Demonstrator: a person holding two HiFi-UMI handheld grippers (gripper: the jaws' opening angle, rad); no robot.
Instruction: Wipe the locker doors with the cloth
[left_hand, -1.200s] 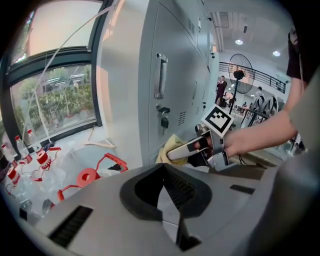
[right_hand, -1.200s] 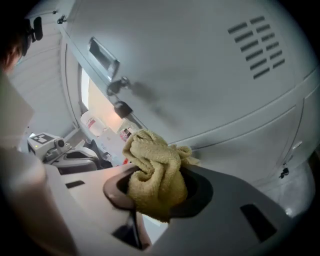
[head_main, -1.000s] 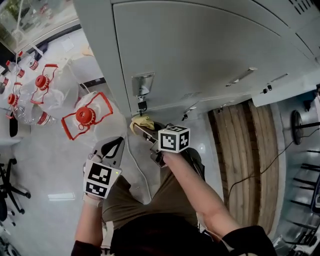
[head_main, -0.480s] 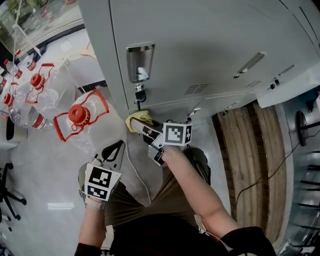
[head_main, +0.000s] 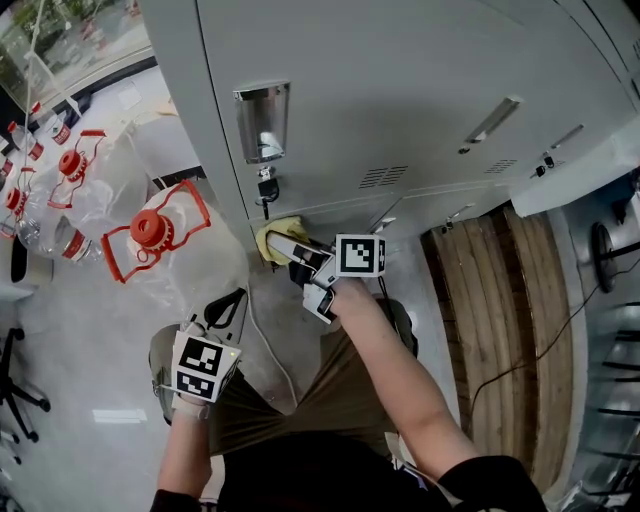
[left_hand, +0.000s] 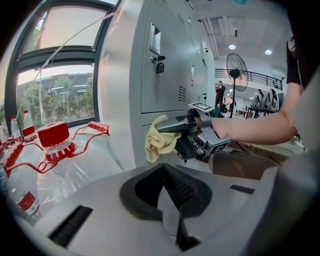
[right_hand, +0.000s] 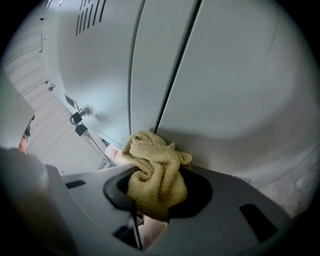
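cloth (head_main: 272, 237), clamped in the right gripper (head_main: 292, 250), has been brought up against the locker door (head_main: 400, 90), at 6 o'clock from the padlock (head_main: 265, 187); wiping is judged begun. the left gripper (head_main: 228, 303) is held closed, empty.

The person's head has tipped, so more of the tall grey metal locker door (head_main: 400, 90) shows, and its recessed shiny metal handle (head_main: 262, 120) sits higher and further left in the head view than a second ago. The right gripper (head_main: 287, 246) has slid a little rightward along the door's lower edge. The yellow terry cloth (head_main: 275, 236), which was straight below the small black padlock (head_main: 265, 190), now lies slightly to its right. The left gripper (head_main: 228, 305) has dropped lower in that view, further from the locker.
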